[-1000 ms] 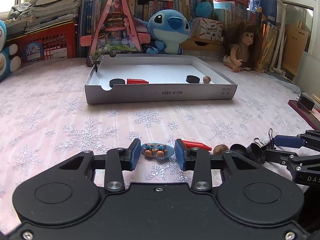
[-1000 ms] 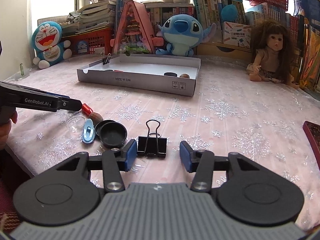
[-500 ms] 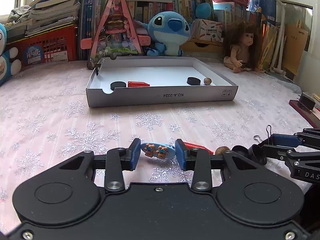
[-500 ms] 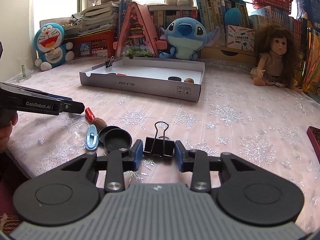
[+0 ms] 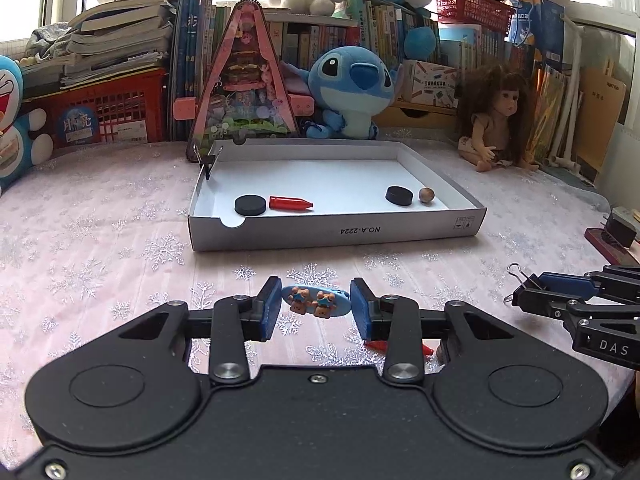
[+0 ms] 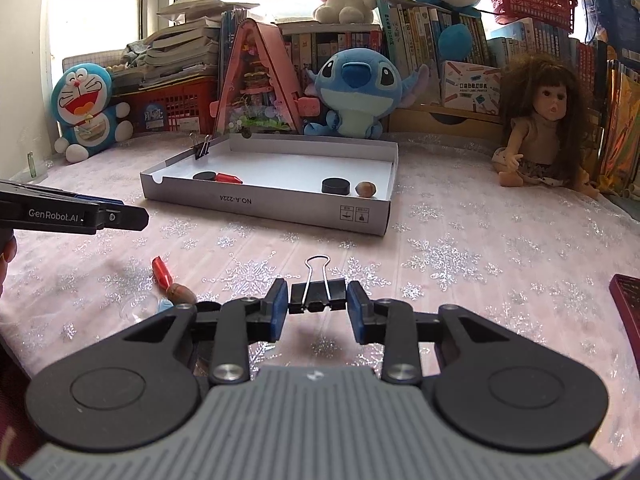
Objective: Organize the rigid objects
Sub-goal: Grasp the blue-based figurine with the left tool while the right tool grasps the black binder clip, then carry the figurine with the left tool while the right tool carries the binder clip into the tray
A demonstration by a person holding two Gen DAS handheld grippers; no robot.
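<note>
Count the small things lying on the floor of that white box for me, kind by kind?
Black discs: 2
Red pointed piece: 1
Brown nut: 1
Total on the floor of the white box: 4

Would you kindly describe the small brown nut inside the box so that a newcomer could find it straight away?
Start at the shallow white cardboard box in front of the blue plush toy. Inside, near its front right corner, a black round disc lies on the white floor. The small brown round nut sits just right of that disc, the only brown, ball-shaped thing in the box.
</note>
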